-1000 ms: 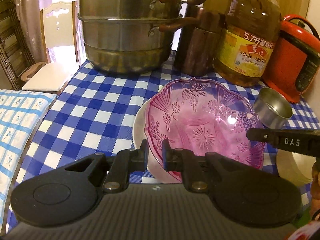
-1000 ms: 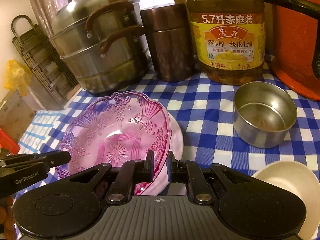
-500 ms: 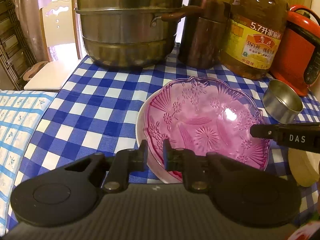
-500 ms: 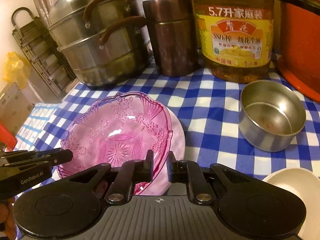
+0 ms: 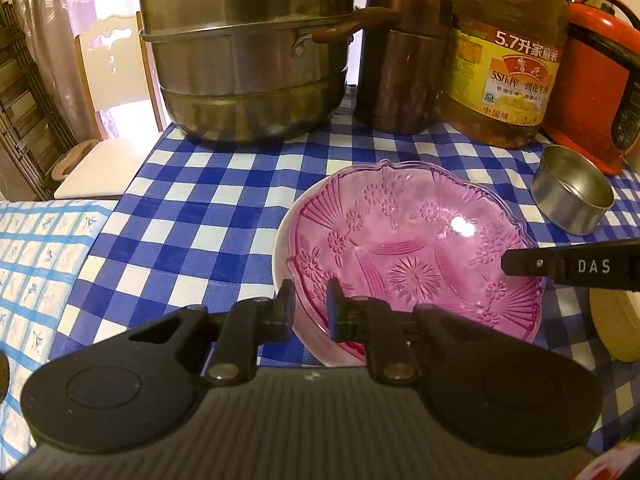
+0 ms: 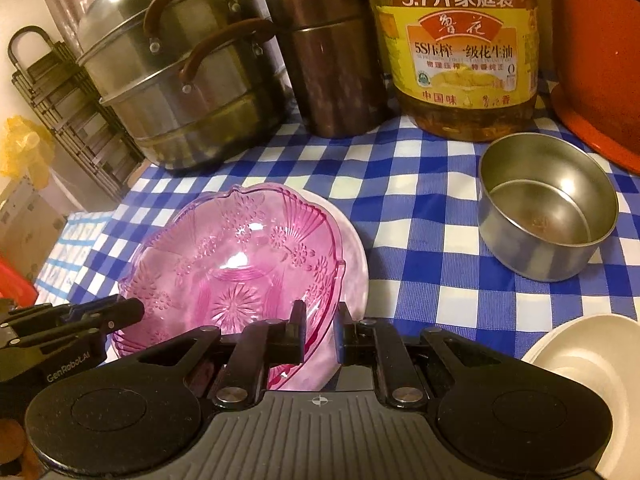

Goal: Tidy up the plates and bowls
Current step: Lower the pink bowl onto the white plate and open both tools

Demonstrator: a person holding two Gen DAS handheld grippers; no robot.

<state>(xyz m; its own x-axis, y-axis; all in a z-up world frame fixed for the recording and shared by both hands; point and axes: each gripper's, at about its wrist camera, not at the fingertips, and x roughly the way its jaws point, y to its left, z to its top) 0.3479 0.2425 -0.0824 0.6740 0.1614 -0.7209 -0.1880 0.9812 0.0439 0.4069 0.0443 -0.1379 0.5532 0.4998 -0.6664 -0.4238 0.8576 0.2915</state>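
We list the worktop (image 5: 208,216), covered in a blue-and-white check cloth, from left to right.

At 11 o'clock: stacked steel steamer pots (image 5: 240,60) with brown handles. At 12 o'clock: a copper-brown canister (image 5: 400,64), just beside the pots. At 1 o'clock: a large bottle of peanut oil (image 5: 508,60) with a yellow label, then an orange rice cooker (image 5: 600,88) at 2 o'clock.

Centre: a pink pressed-glass bowl (image 5: 416,256) with flower and fan patterns, seated in a white plate (image 6: 352,256) whose rim shows around it. Our left tool (image 5: 310,308) has its fingers slightly parted on either side of the bowl's near-left rim; we cannot tell whether they pinch it. Our right tool (image 6: 320,336) likewise straddles the rim on the bowl's opposite side, fingers slightly parted, contact unclear.

At 3 o'clock: a small steel bowl (image 6: 548,204), apart from the plate and near the oil bottle. At 4 o'clock: a cream bowl (image 6: 584,360), partly cut off by the edge of view.
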